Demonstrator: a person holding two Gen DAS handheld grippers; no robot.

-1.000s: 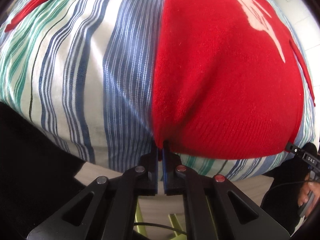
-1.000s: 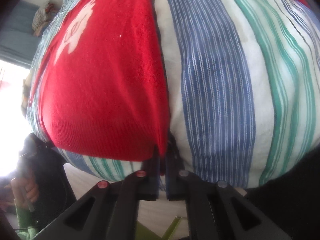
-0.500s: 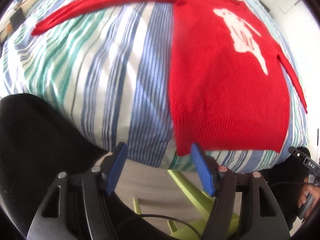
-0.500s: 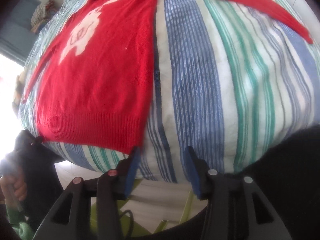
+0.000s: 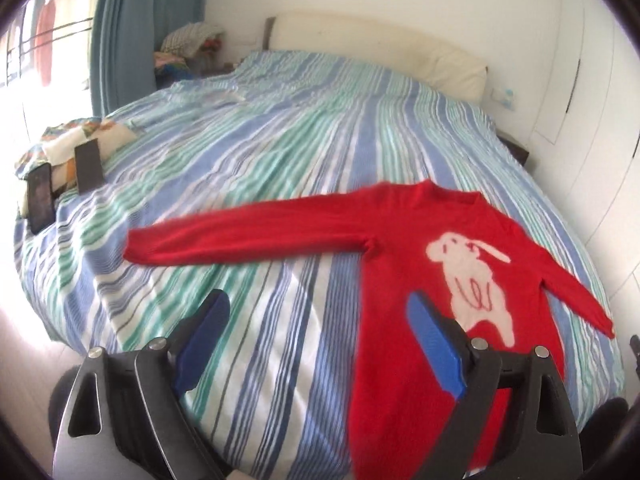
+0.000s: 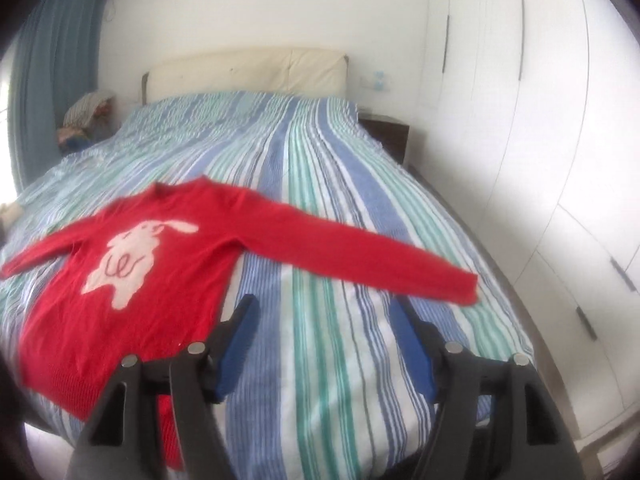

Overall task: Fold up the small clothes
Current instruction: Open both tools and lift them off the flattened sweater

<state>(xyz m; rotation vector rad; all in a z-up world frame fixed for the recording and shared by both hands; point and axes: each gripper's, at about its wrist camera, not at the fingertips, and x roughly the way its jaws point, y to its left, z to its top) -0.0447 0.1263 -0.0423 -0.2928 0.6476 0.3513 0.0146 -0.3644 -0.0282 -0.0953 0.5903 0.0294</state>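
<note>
While both claws, left claw [image 5: 318,340] and right claw [image 6: 326,344], hang spread and empty over the bed [image 5: 280,152], pinch each sweater [image 5: 420,280] cuff, fold sleeves inward

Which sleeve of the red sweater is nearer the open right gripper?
The sleeve stretched toward the wardrobe side of the bed; its cuff lies just beyond the right gripper. The other sleeve runs off toward the window side.

Both wrist fisheyes look from raised positions at the foot of the blue-and-green striped bed [image 5: 280,152] toward its cream padded headboard [image 6: 244,70], the left view taken from the left of the flat red knitted sweater with a white rabbit [image 5: 440,264], the right view from its right, both sharing it.
</note>
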